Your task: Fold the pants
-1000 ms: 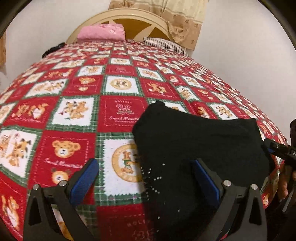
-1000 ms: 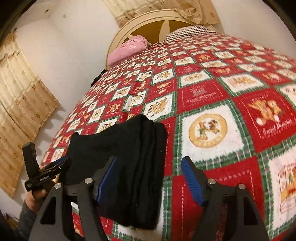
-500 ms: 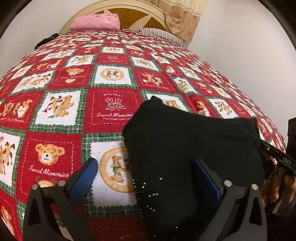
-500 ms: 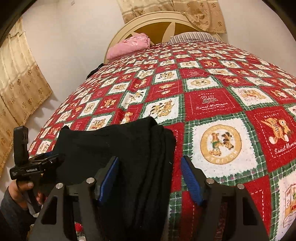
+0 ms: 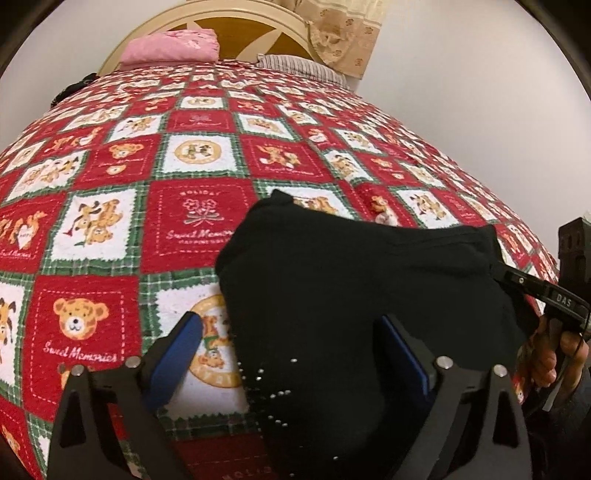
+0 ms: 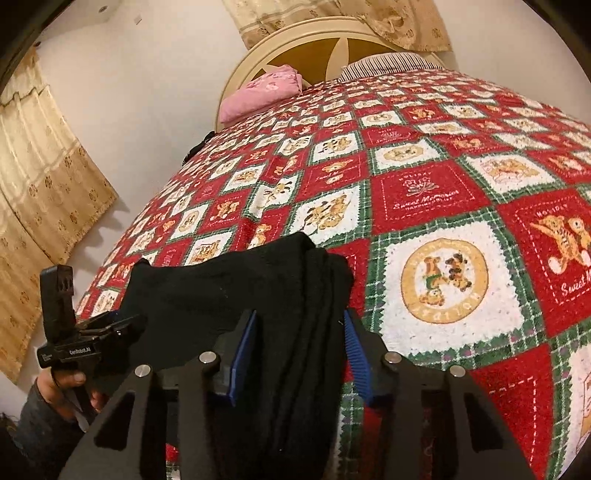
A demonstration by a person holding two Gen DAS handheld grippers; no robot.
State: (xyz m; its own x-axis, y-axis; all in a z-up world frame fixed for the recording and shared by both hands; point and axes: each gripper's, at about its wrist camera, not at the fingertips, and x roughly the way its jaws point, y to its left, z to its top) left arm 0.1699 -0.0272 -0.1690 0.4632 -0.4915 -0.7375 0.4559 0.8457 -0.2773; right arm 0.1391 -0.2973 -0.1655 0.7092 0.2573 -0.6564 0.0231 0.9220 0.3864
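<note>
Left edge of the left wrist view: red-white-green teddy-bear quilt (image 5: 110, 229) over the whole bed, pink pillow (image 5: 170, 46) and striped pillow (image 5: 299, 66) at the far end against a cream headboard (image 5: 236, 22).

Left gripper (image 5: 291, 350) — jaws wide, having just narrowed a touch. Its left blue pad (image 5: 177, 354) sits over bare quilt, its right pad is over the black pants (image 5: 362, 288); the pants' left edge runs between the jaws, pads not pressing on cloth. A line of small shiny studs (image 5: 273, 384) shows on the fabric near that edge.

Pants: folded into a compact dark stack near the foot of the bed, lying flat on the quilt. In the right wrist view the stack's right side shows several layered fold edges (image 6: 317, 317).

Right gripper (image 6: 299, 354) — jaws at a middling gap and just closing in. The layered right edge of the pants lies between the two blue pads; the right pad is at the fabric edge, but whether both pads actually press I cannot tell (dark cloth on dark frame).

Far left of the right wrist view: a hand (image 6: 70, 384) in a grey sleeve holds the left gripper's handle, curtain (image 6: 40, 177) on the wall behind. Far right of the left wrist view: the other hand (image 5: 550, 354) on the right gripper's handle.
</note>
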